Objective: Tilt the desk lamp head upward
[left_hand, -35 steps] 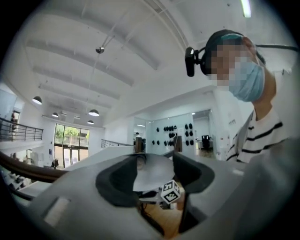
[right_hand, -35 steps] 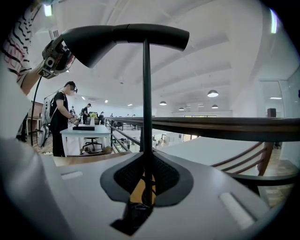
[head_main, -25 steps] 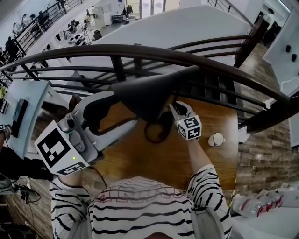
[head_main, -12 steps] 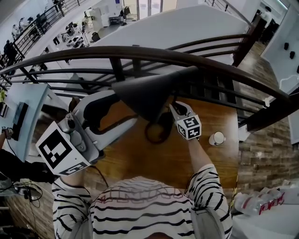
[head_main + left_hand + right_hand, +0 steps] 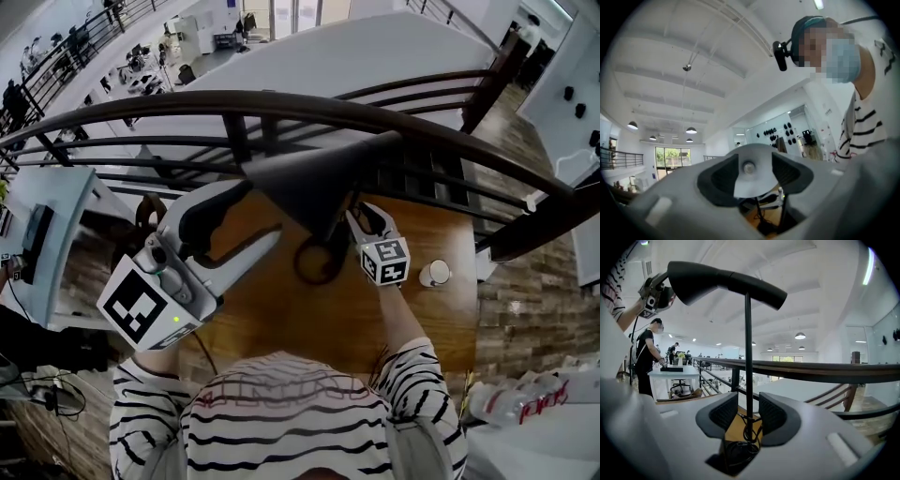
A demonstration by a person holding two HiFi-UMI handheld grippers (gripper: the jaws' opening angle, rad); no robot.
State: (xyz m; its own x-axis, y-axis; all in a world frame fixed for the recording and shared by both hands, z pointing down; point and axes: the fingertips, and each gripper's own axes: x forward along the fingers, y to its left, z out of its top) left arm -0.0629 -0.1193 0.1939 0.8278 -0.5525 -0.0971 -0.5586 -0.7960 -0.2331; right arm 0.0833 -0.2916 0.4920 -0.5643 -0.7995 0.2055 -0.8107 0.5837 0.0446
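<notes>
Person in a striped shirt (image 5: 281, 422) is standing at a wooden table (image 5: 375, 328) that is sitting against a dark curved railing (image 5: 281, 105), working a gripper in each hand. The black desk lamp is standing mid-table at the far edge, and its cone-shaped lamp head (image 5: 309, 187) is sitting atop a thin black stem (image 5: 748, 357), wide mouth turning left, narrow end pointing right. Left gripper (image 5: 749, 171) is reaching in from the near left and is pointing upward; its jaws are standing wide with the pale inside of the lamp head filling the gap between them, both pads appearing to be pressing on it. Right gripper (image 5: 751, 416) is sitting low just right of the stem; its jaws are opening, the stem is running up between them and a sliver of space is showing on either side. A black cable (image 5: 319, 261) is lying coiled on the table at the lamp's foot. Each marker cube is showing a black-and-white square pattern, the left one (image 5: 145, 309) large and near, the right one (image 5: 386, 261) smaller. A small white round object (image 5: 433, 274) is sitting on the table to the right. Plastic bottles (image 5: 520, 408) are lying at near right, their red print too blurred for reading.
</notes>
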